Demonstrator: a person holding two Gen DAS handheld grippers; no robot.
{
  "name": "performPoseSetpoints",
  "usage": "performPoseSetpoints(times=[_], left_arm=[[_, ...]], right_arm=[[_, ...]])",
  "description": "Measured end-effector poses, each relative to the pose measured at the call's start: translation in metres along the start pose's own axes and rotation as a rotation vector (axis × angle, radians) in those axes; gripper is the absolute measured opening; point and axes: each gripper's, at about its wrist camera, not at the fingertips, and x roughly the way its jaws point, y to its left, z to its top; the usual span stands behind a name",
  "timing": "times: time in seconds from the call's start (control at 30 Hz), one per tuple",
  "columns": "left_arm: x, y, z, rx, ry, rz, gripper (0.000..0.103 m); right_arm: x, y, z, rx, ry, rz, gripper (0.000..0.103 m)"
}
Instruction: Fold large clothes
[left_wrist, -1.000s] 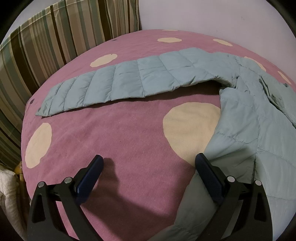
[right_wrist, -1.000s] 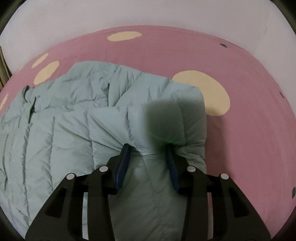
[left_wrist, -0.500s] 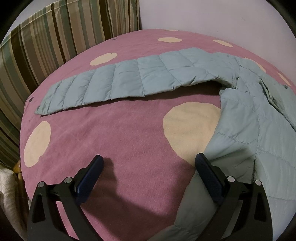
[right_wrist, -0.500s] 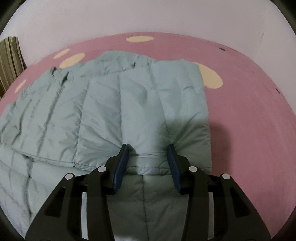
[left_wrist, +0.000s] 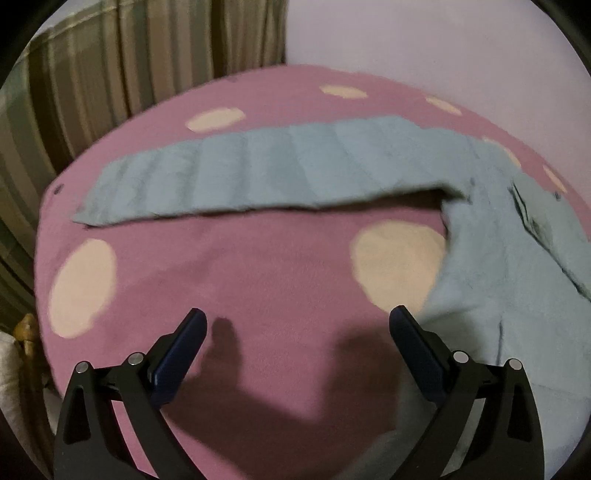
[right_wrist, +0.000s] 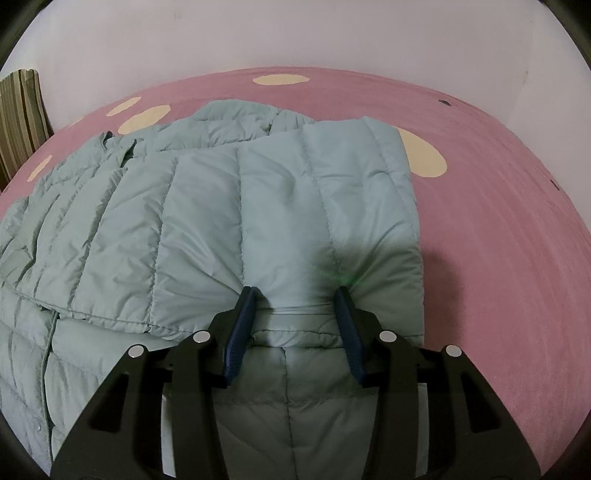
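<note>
While right fingers (right_wrist: 295, 295) pinch jacket (right_wrist: 207, 206) fold | left fingers (left_wrist: 297, 321) wide — jacket beside them

I am looking across a bed spread with a pink blanket (left_wrist: 280, 280) dotted with cream spots, filling the middle of both views. A plain pale wall (right_wrist: 295, 37) is running along the top, and a striped olive curtain (left_wrist: 110, 85) is hanging at upper left.
</note>
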Motion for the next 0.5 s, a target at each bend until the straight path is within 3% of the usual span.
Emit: performPoseSetpoints(times=[0.3,0.5], left_arm=[[0.014,0.124,0.038,-0.167,-0.012,0.12,0.098],[0.049,0.196,0.058,-0.379,0.006,0.054,0.098]], right_arm=[[0.0,0.001,0.0,-0.004,-0.006,-0.011,0.046],[0.0,0.001,0.0,-0.014,-0.007,-0.02,0.046]])
